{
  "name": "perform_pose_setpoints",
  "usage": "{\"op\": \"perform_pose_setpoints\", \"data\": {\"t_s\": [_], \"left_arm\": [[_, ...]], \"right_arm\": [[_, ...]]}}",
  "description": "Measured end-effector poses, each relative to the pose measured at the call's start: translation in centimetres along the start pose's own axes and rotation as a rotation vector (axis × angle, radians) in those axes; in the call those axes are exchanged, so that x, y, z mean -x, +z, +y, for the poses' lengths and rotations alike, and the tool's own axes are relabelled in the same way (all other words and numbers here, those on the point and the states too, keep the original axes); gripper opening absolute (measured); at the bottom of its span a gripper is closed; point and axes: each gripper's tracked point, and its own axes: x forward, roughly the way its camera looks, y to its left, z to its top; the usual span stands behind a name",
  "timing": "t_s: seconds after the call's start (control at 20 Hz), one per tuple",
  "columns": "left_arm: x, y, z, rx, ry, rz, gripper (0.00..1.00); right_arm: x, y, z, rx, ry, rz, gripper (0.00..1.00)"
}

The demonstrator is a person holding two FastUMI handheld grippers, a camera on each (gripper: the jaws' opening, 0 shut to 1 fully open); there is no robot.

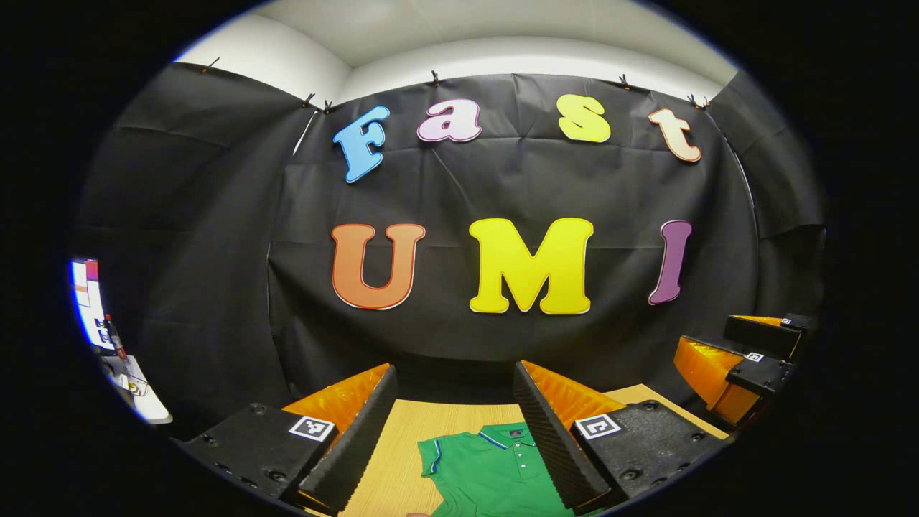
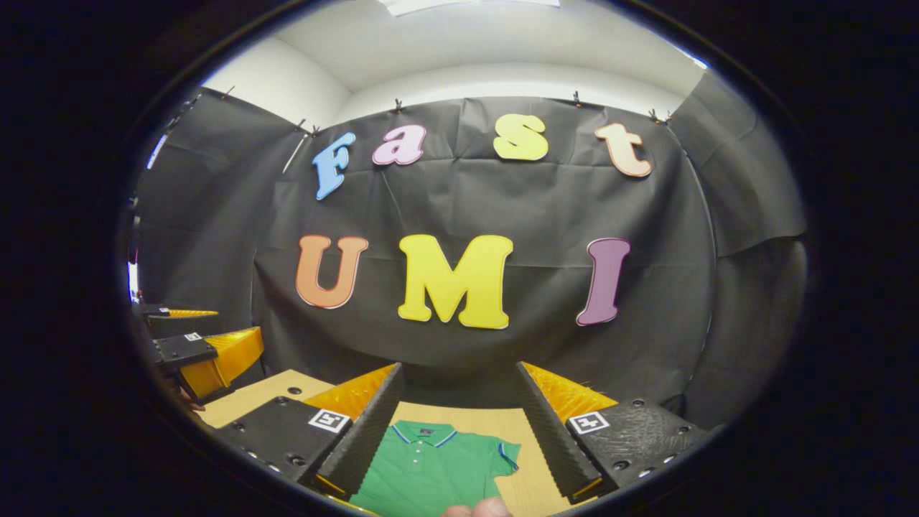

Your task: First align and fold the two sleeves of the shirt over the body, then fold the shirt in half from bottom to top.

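Both grippers' fingers spread — green shirt [image 1: 488,467] flat on wooden table [image 1: 402,445], black cloth wall [image 1: 502,187] behind, white ceiling above.

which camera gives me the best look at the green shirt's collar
The right gripper view: the collar of the green shirt sits whole between the open fingers of the right gripper, both collar points and the buttons visible. In the left gripper view the collar is partly hidden behind a finger of the left gripper.

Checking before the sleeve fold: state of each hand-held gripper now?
Left hand-held gripper: open, holding nothing, above the green polo shirt.
Right hand-held gripper: open, holding nothing.
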Motion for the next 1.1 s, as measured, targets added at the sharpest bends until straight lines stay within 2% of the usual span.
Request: {"op": "perform_pose_setpoints", "data": {"t_s": [0.55, 0.7, 0.8, 1.1], "left_arm": [[-1.6, -0.4, -1.1, 0.007, -0.010, 0.012, 1.00], [-2.6, -0.4, -1.5, -0.005, -0.007, 0.009, 1.00], [-3.3, -0.3, -2.0, 0.000, -0.007, 0.008, 1.00], [-5.2, -0.6, -2.3, -0.011, 0.025, 0.030, 1.00]], "right_arm": [[-2.0, -2.0, -1.3, 0.003, 0.013, 0.054, 0.96], [-3.4, -4.2, -2.4, 0.026, 0.027, 0.105, 0.96], [-4.5, -6.1, -2.8, 0.037, 0.069, 0.134, 0.96], [-8.6, -13.0, -6.7, 0.078, 0.069, 0.252, 0.94]]}}
